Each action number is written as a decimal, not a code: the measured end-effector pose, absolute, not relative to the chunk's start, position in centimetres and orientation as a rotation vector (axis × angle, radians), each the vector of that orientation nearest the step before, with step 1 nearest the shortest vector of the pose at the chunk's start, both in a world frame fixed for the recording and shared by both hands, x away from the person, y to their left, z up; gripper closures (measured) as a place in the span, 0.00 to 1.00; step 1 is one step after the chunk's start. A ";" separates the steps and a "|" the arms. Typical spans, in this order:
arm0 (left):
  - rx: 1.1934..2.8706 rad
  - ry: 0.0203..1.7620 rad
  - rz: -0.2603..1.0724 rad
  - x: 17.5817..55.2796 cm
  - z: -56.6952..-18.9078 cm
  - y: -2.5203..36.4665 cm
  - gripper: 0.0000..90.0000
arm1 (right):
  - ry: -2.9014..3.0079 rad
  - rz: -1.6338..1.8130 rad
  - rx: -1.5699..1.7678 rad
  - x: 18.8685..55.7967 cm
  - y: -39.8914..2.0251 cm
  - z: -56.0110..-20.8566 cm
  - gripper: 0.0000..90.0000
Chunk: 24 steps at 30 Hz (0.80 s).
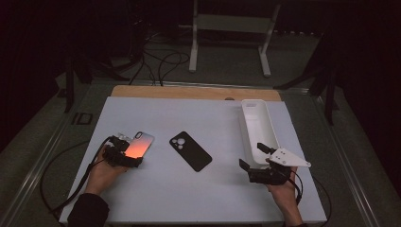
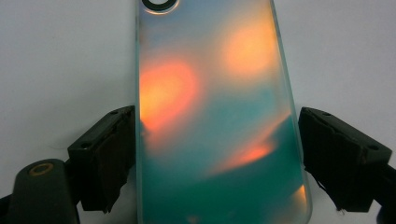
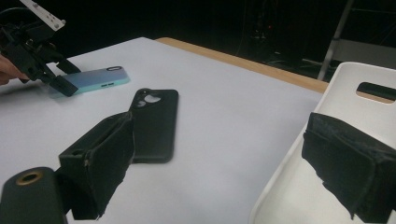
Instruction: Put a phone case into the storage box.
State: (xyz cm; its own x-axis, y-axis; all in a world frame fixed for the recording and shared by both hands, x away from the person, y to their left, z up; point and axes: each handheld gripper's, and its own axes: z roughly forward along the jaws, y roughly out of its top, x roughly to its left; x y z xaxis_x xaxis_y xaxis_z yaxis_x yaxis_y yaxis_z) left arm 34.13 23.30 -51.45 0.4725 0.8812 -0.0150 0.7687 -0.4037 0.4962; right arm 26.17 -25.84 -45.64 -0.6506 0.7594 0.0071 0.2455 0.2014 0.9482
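The shiny phone (image 2: 215, 116) is seen lying flat on the white worktop (image 1: 189, 189) between the jaws of the left hand-held gripper (image 2: 217, 158), which are not quite pressed on its sides, while the right hand-held gripper (image 3: 224, 168) is held wide open with nothing in it.

On the white counter (image 1: 156, 198), the iridescent glossy phone case (image 1: 138, 144) lies left of the black rubber phone case (image 1: 190, 151). The long white plastic tray (image 1: 257, 128) sits at the right.
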 end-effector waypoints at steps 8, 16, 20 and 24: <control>2.274 1.377 0.382 33.8 -51.4 23.1 0.19 | 2.016 1.451 0.938 26.2 -25.9 -45.7 0.10; 2.214 1.365 0.394 33.4 -50.7 23.2 0.19 | 2.019 1.448 0.940 26.2 -25.9 -45.7 0.10; 2.177 1.341 0.426 32.9 -49.6 23.1 0.19 | 2.018 1.450 0.943 26.3 -25.8 -45.7 0.10; 2.159 1.312 0.444 32.4 -48.7 22.6 0.19 | 2.017 1.456 0.943 26.3 -25.7 -45.7 0.10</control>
State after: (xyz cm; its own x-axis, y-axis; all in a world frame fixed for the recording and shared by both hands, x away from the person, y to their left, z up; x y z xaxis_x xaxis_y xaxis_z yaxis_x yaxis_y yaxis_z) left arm 32.42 22.64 -48.66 0.4640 0.8858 -0.0110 0.6974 -0.3576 0.6211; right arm 26.28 -25.73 -45.68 -0.6495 0.7602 0.0150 0.2536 0.1980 0.9468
